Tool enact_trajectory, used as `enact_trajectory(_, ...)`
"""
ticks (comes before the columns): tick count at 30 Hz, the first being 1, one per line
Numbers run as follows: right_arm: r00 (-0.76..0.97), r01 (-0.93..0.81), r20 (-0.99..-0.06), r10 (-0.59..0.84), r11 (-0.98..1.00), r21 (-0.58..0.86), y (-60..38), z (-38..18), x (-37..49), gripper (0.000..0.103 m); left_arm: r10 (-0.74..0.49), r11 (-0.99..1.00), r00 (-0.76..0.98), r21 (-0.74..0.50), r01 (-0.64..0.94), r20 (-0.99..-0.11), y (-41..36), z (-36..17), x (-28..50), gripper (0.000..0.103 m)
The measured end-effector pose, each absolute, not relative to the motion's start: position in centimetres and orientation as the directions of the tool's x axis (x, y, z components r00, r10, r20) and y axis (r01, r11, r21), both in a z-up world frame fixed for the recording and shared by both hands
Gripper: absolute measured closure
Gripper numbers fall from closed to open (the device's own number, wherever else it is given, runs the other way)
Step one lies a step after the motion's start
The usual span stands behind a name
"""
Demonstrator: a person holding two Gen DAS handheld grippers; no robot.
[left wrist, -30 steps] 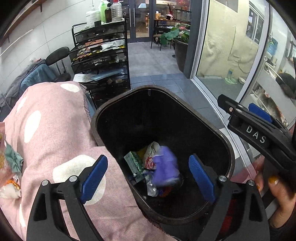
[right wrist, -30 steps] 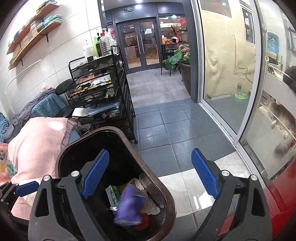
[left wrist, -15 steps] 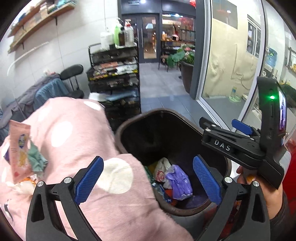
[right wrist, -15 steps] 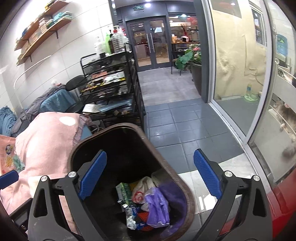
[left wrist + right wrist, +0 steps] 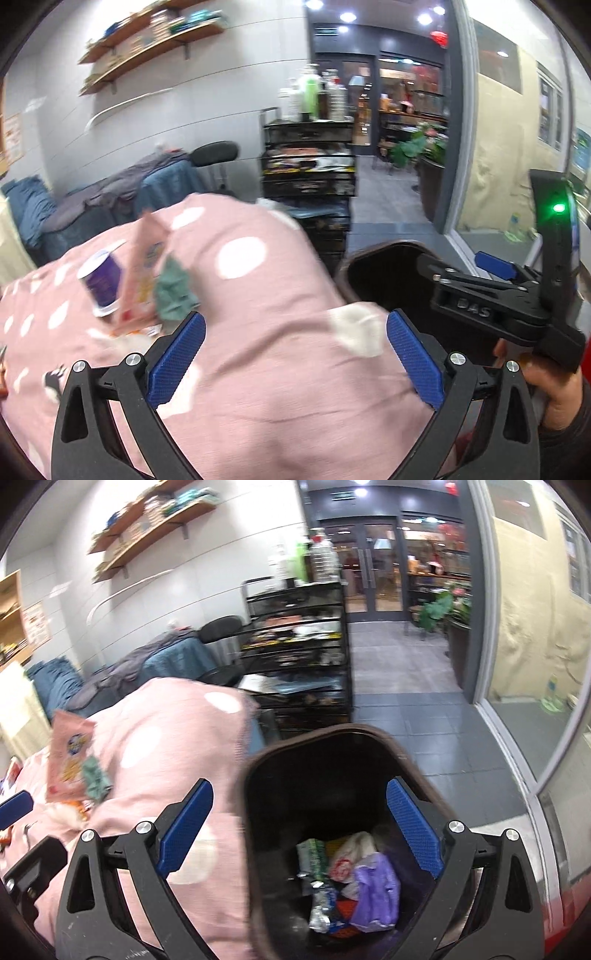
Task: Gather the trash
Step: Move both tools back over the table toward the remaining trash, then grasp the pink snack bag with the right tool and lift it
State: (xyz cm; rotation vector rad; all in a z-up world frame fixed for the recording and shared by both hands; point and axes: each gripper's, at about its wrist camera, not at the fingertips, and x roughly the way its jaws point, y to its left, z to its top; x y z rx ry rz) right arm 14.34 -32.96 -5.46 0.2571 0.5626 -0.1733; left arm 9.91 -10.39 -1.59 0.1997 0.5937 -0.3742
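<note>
**Trash bin and remaining litter, bedside**

Grey-tiled floor (image 5: pixel 417 716), white panelled wall with wooden shelves (image 5: pixel 147 40), black wire rack (image 5: pixel 295 646) behind. Pink polka-dot blanket (image 5: pixel 258 295), soft fabric, carrying loose litter: pink printed snack wrapper (image 5: pixel 142 266), purple-and-white cup (image 5: pixel 101 282), crumpled green wrapper (image 5: pixel 173 291). Dark oval plastic trash bin (image 5: pixel 369 734) just beside the blanket, holding a purple plastic bag (image 5: pixel 376 890), white wrapper (image 5: pixel 351 856) and green packet (image 5: pixel 312 854). Left gripper (image 5: pixel 295 362): blue pads spread wide above the blanket, nothing between. Right gripper (image 5: pixel 299 834): jaws wide over the bin, empty.
</note>
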Motion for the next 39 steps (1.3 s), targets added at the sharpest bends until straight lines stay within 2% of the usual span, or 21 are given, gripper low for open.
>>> enact_trajectory(12, 0.825, -0.061, -0.541, 0.163, 0.978, 0.201, -23.3, -4.0, 17.1, 0.009, -0.11, 0.988, 0.791, 0.021, 0.153, -0.602, 0.8, -2.0, 11.5, 0.005)
enact_trajectory(19, 0.799, -0.177, -0.541, 0.263, 0.962, 0.206, -18.4, -2.9, 18.7, 0.009, -0.009, 0.999, 0.788, 0.026, 0.033, -0.616, 6.6, -2.6, 12.2, 0.006)
enact_trajectory(24, 0.764, -0.227, -0.564, 0.313, 0.949, 0.219, -15.1, -2.8, 20.3, 0.009, -0.005, 0.999, 0.765, -0.029, -0.018, -0.644, 10.1, -2.9, 13.4, 0.006)
enact_trajectory(30, 0.715, -0.259, -0.579, 0.393, 0.917, 0.303, -12.6, -2.5, 22.8, 0.01, -0.025, 0.997, 0.746, -0.069, -0.028, -0.666, 10.9, -3.5, 14.2, 0.006)
enact_trajectory(32, 0.684, -0.26, -0.601, 0.414, 0.908, 0.329, -11.2, -2.6, 24.2, 0.021, -0.041, 0.996, 0.737, -0.088, -0.024, -0.674, 10.9, -3.8, 14.7, 0.006)
enact_trajectory(39, 0.635, -0.225, -0.669, 0.386, 0.921, 0.318, -8.1, -3.7, 28.0, 0.043, 0.005, 0.998, 0.738, -0.041, -0.043, -0.675, 10.7, -4.1, 16.2, 0.006)
